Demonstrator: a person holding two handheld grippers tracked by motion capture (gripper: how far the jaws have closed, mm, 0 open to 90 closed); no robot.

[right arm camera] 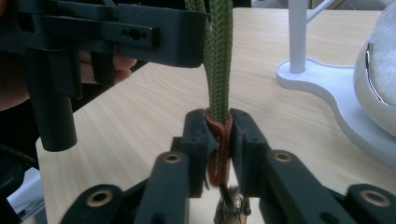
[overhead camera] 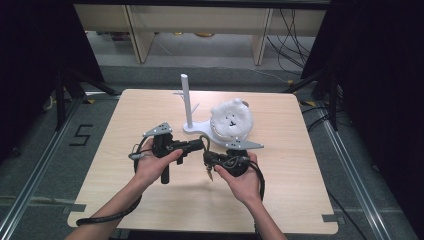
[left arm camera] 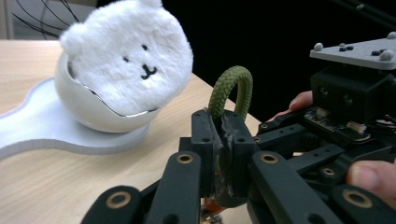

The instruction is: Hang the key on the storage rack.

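A keychain with a green rope loop (left arm camera: 232, 80) hangs between my two grippers over the table's middle. My left gripper (left arm camera: 222, 135) is shut on that loop, whose top arches out above the jaws. In the right gripper view the green rope (right arm camera: 217, 60) runs down to an orange tab (right arm camera: 218, 140), which sits between the jaws of my right gripper (right arm camera: 218, 135). The pads stand slightly apart and do not seem to press on it. A blurred metal ring (right arm camera: 231, 205) dangles below. In the high view, the left gripper (overhead camera: 201, 145) and right gripper (overhead camera: 208, 159) meet tip to tip.
A white plush bear (overhead camera: 231, 119) rests in a white bowl (left arm camera: 88, 114) on a flat white base (overhead camera: 195, 128) with an upright post (overhead camera: 185, 97), just behind the grippers. The wooden table (overhead camera: 150, 200) has free room at front and on both sides.
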